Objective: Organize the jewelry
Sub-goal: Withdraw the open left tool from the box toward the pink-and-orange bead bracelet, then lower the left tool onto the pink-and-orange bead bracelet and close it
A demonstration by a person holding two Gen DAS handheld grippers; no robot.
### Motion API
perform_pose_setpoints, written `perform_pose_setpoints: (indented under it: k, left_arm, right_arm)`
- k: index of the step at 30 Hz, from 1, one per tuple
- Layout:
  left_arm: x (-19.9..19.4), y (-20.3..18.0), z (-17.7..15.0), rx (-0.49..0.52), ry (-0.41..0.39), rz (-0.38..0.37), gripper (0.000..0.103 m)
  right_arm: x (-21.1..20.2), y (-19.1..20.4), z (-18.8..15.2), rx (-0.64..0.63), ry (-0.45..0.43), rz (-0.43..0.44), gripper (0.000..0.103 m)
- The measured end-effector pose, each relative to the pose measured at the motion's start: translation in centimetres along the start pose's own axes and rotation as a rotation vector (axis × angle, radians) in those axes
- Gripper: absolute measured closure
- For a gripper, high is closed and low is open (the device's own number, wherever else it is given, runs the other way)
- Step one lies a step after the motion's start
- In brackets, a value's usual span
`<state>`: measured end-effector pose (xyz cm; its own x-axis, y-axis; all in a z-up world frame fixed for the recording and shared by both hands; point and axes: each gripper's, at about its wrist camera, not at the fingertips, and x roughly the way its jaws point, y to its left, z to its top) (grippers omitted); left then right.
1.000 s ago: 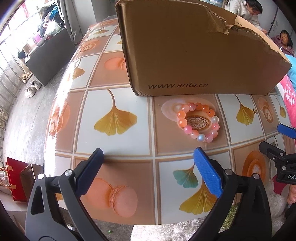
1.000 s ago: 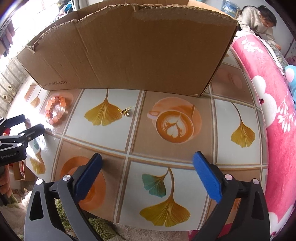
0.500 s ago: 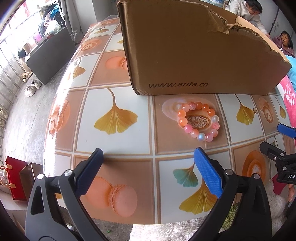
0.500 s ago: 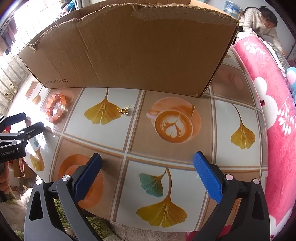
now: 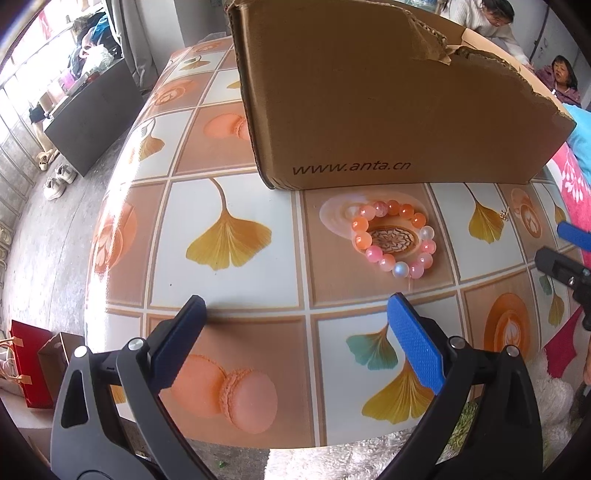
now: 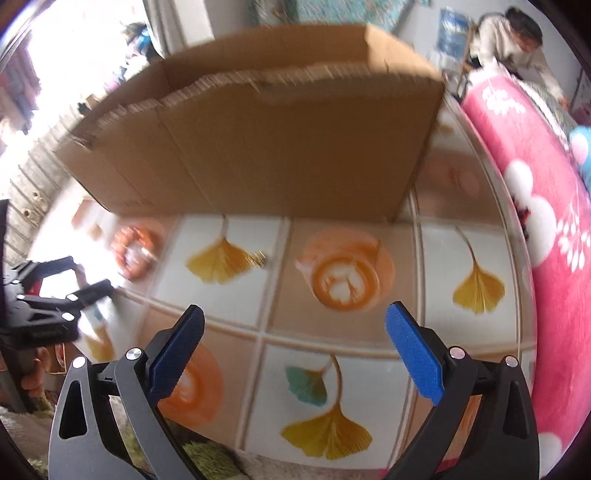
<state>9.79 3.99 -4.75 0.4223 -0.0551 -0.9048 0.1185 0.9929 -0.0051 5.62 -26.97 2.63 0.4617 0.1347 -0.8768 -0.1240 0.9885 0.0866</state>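
Left wrist: tiled-print tabletop (image 5: 229, 288), cardboard box (image 5: 369, 99), concrete floor (image 5: 33, 236).

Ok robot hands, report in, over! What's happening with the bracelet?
Left gripper open, empty. Right gripper open, empty. Bead bracelet on table, untouched. Cardboard box right behind it.

This is a lived-in home. The table (image 5: 236, 295) wears a glossy cover printed with ginkgo leaves, macarons and coffee cups, and a pink floral blanket (image 6: 546, 229) lies along its right side. On the concrete floor sit pairs of shoes (image 5: 55, 181), a dark cabinet (image 5: 96, 114) and red gift bags (image 5: 27, 369). Clothes (image 5: 92, 33) are piled by the window, and two women (image 5: 559, 77) sit behind the cardboard box (image 5: 369, 96).
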Motion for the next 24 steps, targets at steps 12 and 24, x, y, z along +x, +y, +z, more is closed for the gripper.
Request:
perform_pose_setpoints:
  k: [12,24]
  left_arm:
    - [-0.1,0.0,-0.4,0.032,-0.029,-0.01,0.007]
    - [-0.7,-0.1,-1.3,0.094,-0.103,-0.031,0.008]
  right_arm:
    - [0.6,3.1,1.2,-0.094,-0.044,0.058,0.065]
    - [1.4,3.7,1.9,-0.124,-0.049,0.045,0.082]
